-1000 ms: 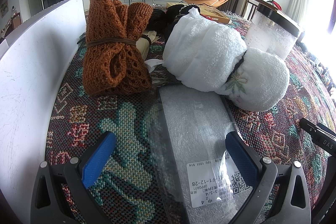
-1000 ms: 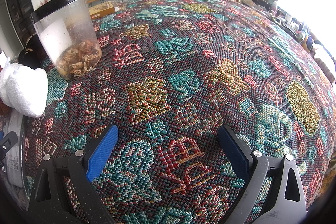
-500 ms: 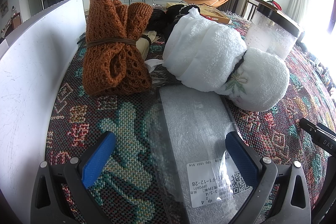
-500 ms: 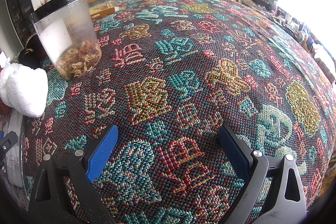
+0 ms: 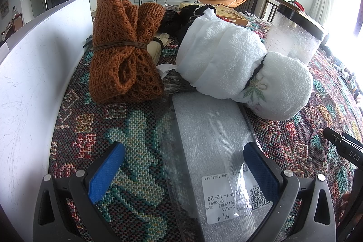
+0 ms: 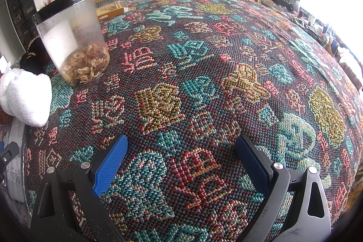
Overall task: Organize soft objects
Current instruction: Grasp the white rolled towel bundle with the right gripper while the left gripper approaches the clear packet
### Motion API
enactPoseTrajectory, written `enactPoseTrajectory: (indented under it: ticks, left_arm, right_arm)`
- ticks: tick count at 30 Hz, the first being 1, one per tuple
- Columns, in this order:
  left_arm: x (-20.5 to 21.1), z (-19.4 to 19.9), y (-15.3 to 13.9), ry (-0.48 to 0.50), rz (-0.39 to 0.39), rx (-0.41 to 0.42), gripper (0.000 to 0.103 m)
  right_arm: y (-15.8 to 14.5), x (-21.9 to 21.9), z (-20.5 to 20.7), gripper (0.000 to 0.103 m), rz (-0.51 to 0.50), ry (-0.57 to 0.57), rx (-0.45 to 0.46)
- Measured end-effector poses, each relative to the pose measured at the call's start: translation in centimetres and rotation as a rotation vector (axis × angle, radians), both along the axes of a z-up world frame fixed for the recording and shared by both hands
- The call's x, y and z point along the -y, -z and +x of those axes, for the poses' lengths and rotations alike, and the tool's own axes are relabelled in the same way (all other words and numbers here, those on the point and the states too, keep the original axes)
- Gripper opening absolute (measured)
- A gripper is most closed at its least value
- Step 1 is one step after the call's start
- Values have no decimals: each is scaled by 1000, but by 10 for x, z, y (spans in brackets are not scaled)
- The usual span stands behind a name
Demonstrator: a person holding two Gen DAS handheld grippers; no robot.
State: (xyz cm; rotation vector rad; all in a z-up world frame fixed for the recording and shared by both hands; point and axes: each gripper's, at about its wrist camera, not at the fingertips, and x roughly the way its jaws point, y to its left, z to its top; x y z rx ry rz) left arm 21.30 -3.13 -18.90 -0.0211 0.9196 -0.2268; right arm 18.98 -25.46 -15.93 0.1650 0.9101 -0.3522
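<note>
**Soft bundles on the woven desk, nothing moved**

A rust-orange open-knit scarf [image 5: 124, 56], cinched by a brown cord, stands beside a fluffy white towel roll [image 5: 245, 65] with an embroidered leaf. A bubble-wrap packet [image 5: 211, 151] in clear plastic lies between the spread left tongs [image 5: 181, 171], touching neither pad. A white board [image 5: 34, 83] walls the left side; a clear jar [image 6: 74, 42] of dried bits stands behind the towel. The right tongs [image 6: 181, 165] hover spread over bare patterned cloth [image 6: 204, 60]. Everything matches the earlier frames.
</note>
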Motion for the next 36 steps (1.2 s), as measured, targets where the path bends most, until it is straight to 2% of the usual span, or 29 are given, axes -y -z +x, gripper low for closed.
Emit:
enactPoseTrajectory:
  ticks: [5,7,8,10,12,14,17,19,23,24,25,26,27,29,31,34,36]
  left_arm:
    - [0,0,0,0,0,0,103]
    - [0,1,0,0,0,0,103]
    - [0,0,0,0,0,0,103]
    - [0,1,0,0,-1,0,103]
    - [-1,-2,-1,12,-3,-13,103]
    - [-6,-11,-4,66,-11,-71,103]
    - [-24,-44,-12,47,-52,-136,103]
    - [-34,-71,-16,38,-83,-156,103]
    - [-39,-113,-18,67,-127,-179,103]
    - [-41,-120,-17,72,-143,-194,103]
    - [-42,-123,-16,72,-153,-209,103]
    - [-44,-127,-16,67,-160,-226,103]
    - [-47,-128,-16,62,-161,-231,103]
    - [-52,-130,-21,42,-172,-212,103]
    - [-55,-126,-29,20,-183,-176,103]
    - [-39,-94,-41,-17,-126,-137,103]
    - [-24,-70,-44,-17,-88,-106,103]
  right_arm:
    - [-3,9,3,98,54,8,-6]
    - [-24,13,-12,96,176,-28,103]
    - [-37,9,-19,96,171,-52,155]
    - [-69,-11,-25,97,112,-181,238]
    - [-95,-37,-16,97,96,-354,244]
    - [-113,-68,1,97,43,-496,214]
    - [-117,-118,33,97,-26,-671,141]
    - [-100,-153,61,95,-74,-745,36]
    - [-53,-194,101,94,-137,-787,-144]
    - [-41,-199,104,92,-160,-794,-190]
    - [-29,-199,102,83,-202,-787,-219]
    - [-26,-194,100,48,-195,-759,-220]
    - [-30,-181,94,45,-132,-712,-182]
    - [-44,-137,71,44,100,-558,-90]
    - [-53,-85,31,44,349,-396,20]
    - [-43,-26,-33,44,573,-199,156]
    - [-27,-1,-68,44,657,-107,217]
